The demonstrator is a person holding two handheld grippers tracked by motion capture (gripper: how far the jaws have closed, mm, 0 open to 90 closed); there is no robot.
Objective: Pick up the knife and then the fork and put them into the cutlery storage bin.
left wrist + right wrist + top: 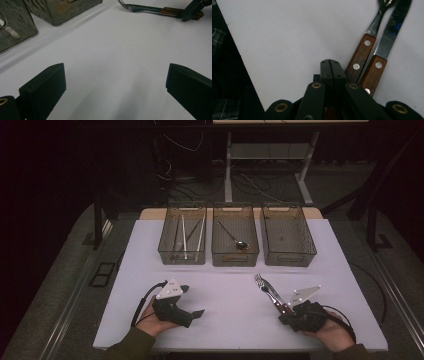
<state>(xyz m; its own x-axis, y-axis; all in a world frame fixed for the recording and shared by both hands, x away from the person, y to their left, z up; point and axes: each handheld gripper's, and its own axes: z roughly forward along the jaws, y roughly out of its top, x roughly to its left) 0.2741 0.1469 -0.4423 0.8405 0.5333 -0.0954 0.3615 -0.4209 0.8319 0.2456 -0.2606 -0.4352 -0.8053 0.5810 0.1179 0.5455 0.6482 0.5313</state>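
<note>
A fork (259, 281) and a knife (273, 296) with brown wooden handles lie side by side on the white table (225, 280), at the right front. My right gripper (286, 314) rests at their handle ends. In the right gripper view its jaws (330, 65) are pressed together, and the fork handle (360, 58) and knife handle (374, 72) lie just to their right, outside the jaws. My left gripper (192, 301) sits at the left front with its jaws wide apart (115, 82) over bare table. Far off in that view are the fork (140, 8) and the right gripper (192, 10).
Three clear bins stand in a row at the back of the table. The left bin (182, 256) holds chopsticks, the middle bin (235, 257) holds a spoon (235, 239), and nothing shows inside the right bin (288, 257). Dark floor and cables lie beyond.
</note>
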